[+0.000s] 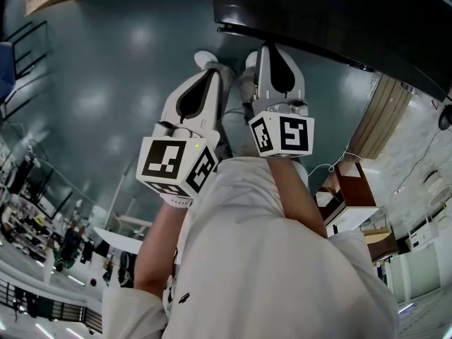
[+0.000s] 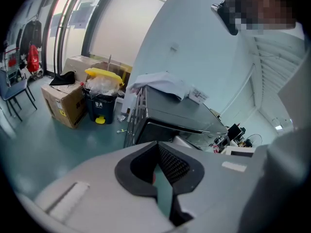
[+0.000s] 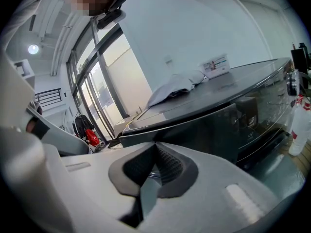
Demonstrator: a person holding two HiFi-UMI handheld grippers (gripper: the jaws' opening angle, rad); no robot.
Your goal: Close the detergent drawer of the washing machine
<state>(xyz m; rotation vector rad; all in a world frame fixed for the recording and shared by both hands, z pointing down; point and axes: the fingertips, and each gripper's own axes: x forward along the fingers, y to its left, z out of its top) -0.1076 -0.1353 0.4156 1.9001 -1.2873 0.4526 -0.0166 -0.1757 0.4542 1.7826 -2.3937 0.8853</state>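
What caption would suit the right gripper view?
Right tongs, shut, facing a dark washing machine with a cloth on top.

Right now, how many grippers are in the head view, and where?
2. The left gripper hangs at centre left over the floor; the right gripper is beside it, its tip near the edge of the washing machine. Neither is hidden.

Left of the left gripper [image 2: 157, 145], a teal floor [image 2: 48, 144] runs to tall windows [image 2: 68, 28]. A cardboard box [image 2: 60, 103] and a dark bin [image 2: 100, 107] stand side by side near a pale wall [image 2: 194, 42] ahead. High left of the right gripper [image 3: 155, 145], a round lamp [image 3: 33, 48] glows.
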